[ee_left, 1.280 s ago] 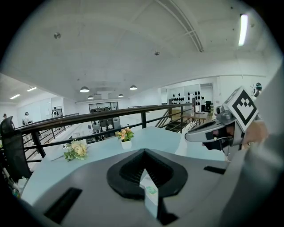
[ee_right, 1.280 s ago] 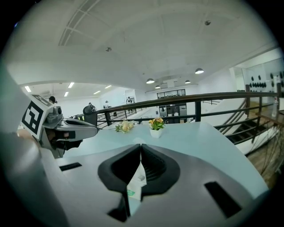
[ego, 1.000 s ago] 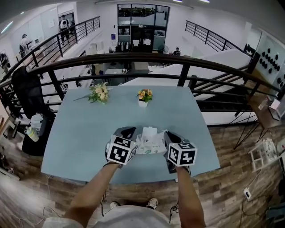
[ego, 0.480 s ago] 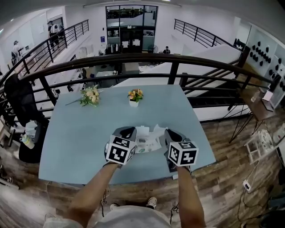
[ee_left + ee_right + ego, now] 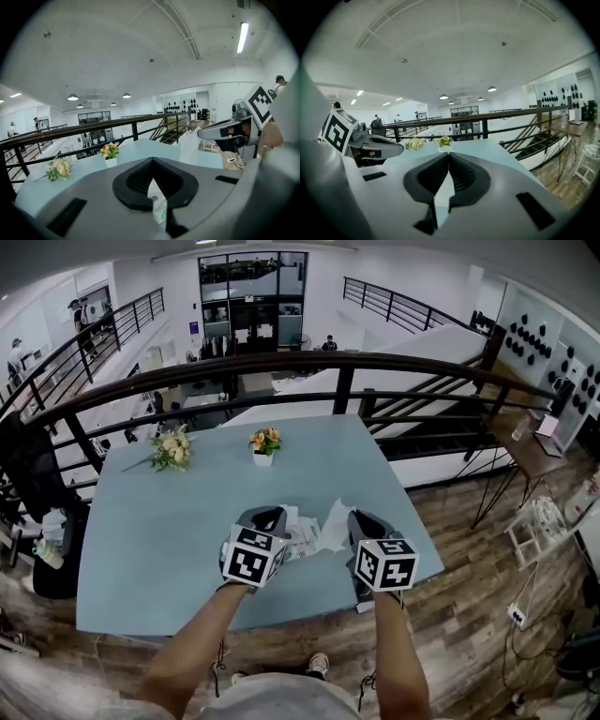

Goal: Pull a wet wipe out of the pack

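While the left gripper point(image 5: 269, 519) clamps the soft wipe pack point(image 5: 300, 540) at the near side of the blue table point(image 5: 159, 540), the right gripper point(image 5: 362, 521) pinches a half-drawn wet wipe point(image 5: 333, 523), seemingly limp, light and tearable, best gripped near its free edge.

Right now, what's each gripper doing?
Left gripper: shut on the wipe pack.
Right gripper: shut on a wet wipe.

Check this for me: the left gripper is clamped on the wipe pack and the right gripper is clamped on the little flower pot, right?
Not quite. The right gripper is clamped on a white wet wipe, as the right gripper view shows. The left gripper is indeed clamped on the wipe pack.
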A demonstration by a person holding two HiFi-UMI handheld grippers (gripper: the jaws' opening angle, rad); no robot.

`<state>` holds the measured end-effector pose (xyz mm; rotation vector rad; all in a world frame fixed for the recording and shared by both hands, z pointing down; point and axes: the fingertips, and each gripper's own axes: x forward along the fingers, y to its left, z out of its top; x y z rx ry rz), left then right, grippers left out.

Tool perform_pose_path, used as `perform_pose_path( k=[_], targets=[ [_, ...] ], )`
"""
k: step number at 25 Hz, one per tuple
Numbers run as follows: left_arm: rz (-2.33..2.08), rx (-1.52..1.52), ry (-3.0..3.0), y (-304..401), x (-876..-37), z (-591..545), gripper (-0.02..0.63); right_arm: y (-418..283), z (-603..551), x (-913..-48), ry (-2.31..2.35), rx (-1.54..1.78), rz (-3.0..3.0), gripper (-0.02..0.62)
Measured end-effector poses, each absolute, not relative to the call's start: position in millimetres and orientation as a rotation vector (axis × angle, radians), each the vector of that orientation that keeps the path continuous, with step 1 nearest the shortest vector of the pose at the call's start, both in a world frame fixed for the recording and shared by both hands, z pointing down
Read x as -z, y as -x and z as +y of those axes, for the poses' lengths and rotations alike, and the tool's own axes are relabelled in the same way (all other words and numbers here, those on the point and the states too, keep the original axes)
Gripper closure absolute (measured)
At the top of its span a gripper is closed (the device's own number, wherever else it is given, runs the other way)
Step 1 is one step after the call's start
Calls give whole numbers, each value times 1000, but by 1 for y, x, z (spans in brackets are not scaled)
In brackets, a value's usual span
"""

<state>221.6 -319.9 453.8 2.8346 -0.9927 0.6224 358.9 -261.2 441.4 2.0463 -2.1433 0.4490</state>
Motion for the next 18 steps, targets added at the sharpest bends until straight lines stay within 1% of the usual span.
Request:
perform_pose_path(
  k=[12, 18],
  targets=[
    [-957, -604, -2848, -236, -456, -320, 614, -393, -239, -424, -2190, -298, -2017, 586],
    [-964, -591, -2843, -235, -454, -321, 612, -395, -235, -418, -2203, -230, -1989, 586]
  ],
)
